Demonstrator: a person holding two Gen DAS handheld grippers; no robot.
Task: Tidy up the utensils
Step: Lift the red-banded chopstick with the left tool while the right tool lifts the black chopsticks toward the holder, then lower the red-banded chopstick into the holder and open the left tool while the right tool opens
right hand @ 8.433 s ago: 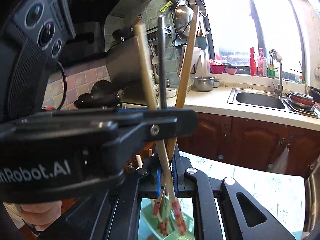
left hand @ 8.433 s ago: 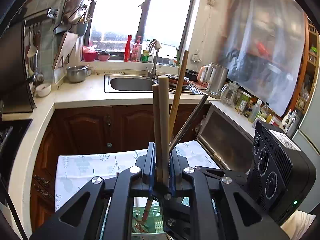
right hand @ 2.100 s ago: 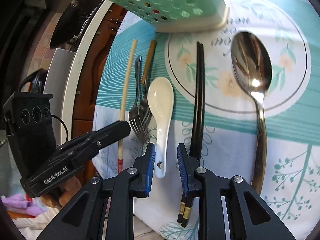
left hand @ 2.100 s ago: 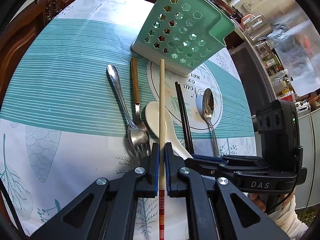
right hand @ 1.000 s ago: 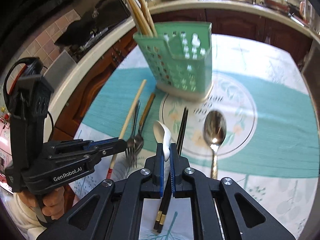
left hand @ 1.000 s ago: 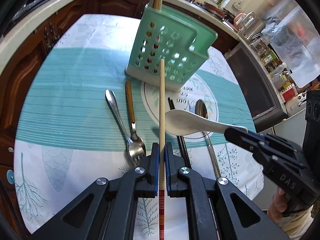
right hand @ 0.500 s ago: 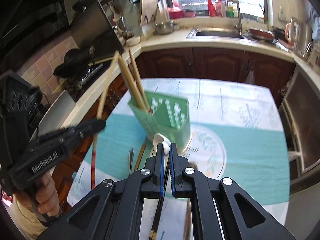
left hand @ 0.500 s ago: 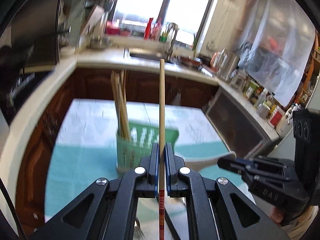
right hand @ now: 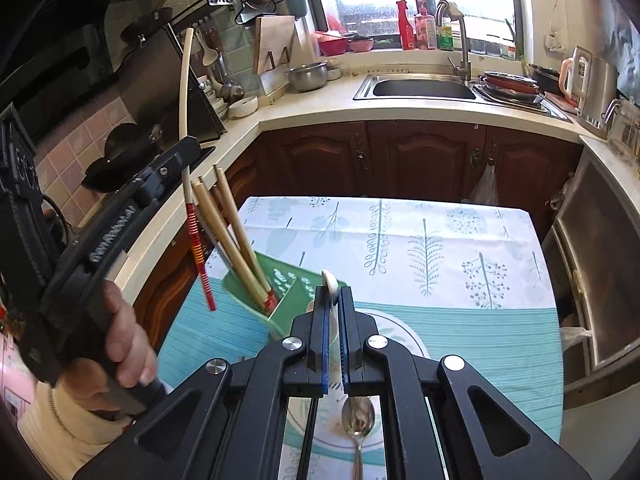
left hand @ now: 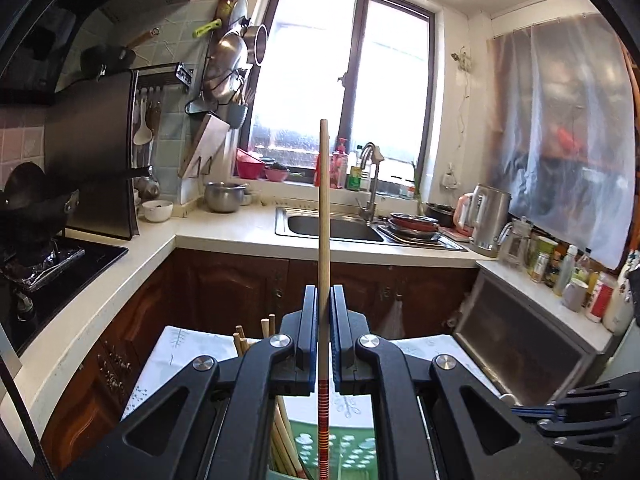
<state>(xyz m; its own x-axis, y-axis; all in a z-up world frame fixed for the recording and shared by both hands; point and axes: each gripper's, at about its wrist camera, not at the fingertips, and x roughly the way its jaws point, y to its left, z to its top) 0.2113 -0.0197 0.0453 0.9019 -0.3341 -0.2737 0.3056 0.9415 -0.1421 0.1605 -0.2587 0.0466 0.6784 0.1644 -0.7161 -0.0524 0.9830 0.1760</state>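
Note:
My left gripper is shut on a wooden chopstick with a red-striped lower end, held upright. In the right wrist view that left gripper and its chopstick hang just left of and above the green perforated basket, which holds several wooden chopsticks. My right gripper is shut on a white ceramic spoon, just right of the basket and above the table. A metal spoon lies on the tablecloth below it. The basket shows under the left jaws.
The table carries a teal and white leaf-print cloth. Dark wood cabinets and a white counter with a sink stand behind. A wok sits on the stove at left, a kettle at right. A hand holds the left gripper.
Both grippers have risen from the table with their utensils. The left one has tipped up from facing the tabletop to facing the window, so its chopstick now stands upright over the basket.

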